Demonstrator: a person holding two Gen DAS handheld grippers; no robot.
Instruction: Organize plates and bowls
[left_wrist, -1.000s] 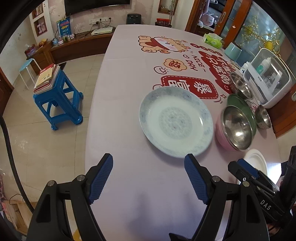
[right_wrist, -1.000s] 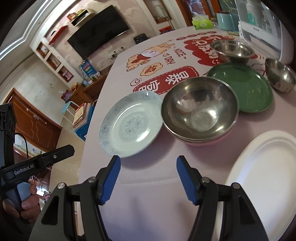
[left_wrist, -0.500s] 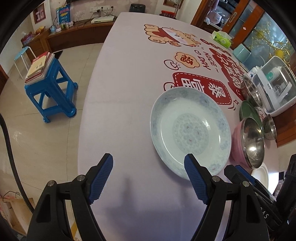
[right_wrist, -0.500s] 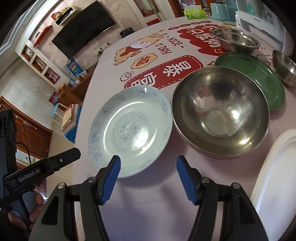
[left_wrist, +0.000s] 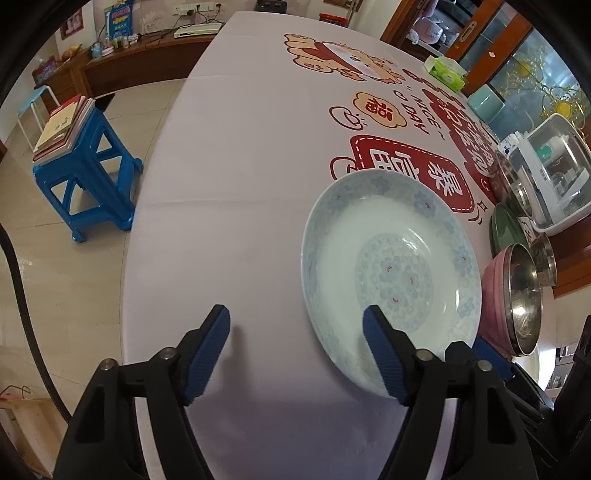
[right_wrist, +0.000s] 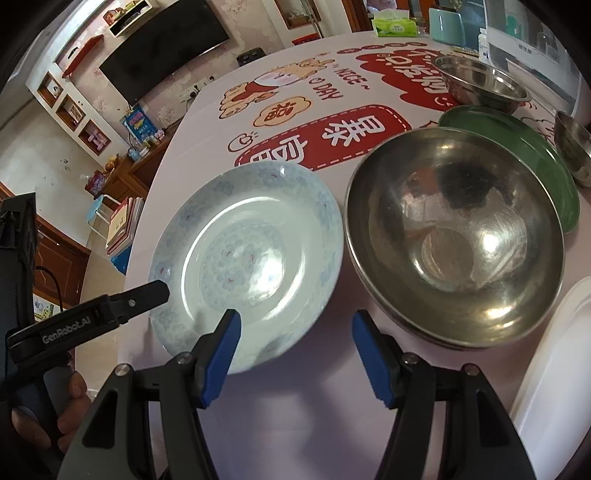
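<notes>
Both grippers have come down and moved closer to the blue-patterned plate (left_wrist: 391, 273), which now fills far more of each view than a second ago. Left gripper (left_wrist: 295, 347): its fingers are closing, one pad over the bare cloth of the counter (left_wrist: 240, 184) and the other over the near part of the plate, with the plate's edge between them; no pad is seen pressing on it. Right gripper (right_wrist: 293, 354): its fingers are spread with nothing clamped; one pad sits over the near rim of the plate, the other over the counter between the plate and the steel bowl (right_wrist: 454, 236). The plate lies flat on the counter, just beside the steel bowl, which is nested in a pink bowl (left_wrist: 495, 280). Behind the steel bowl lies a green plate (right_wrist: 532, 155), with a second steel bowl (right_wrist: 480, 83) farther back and a small steel bowl (right_wrist: 572, 144) at the right edge. A white plate (right_wrist: 554, 369) lies at the near right. A blue stool (left_wrist: 92, 177) carrying books stands on the floor beside the counter.
</notes>
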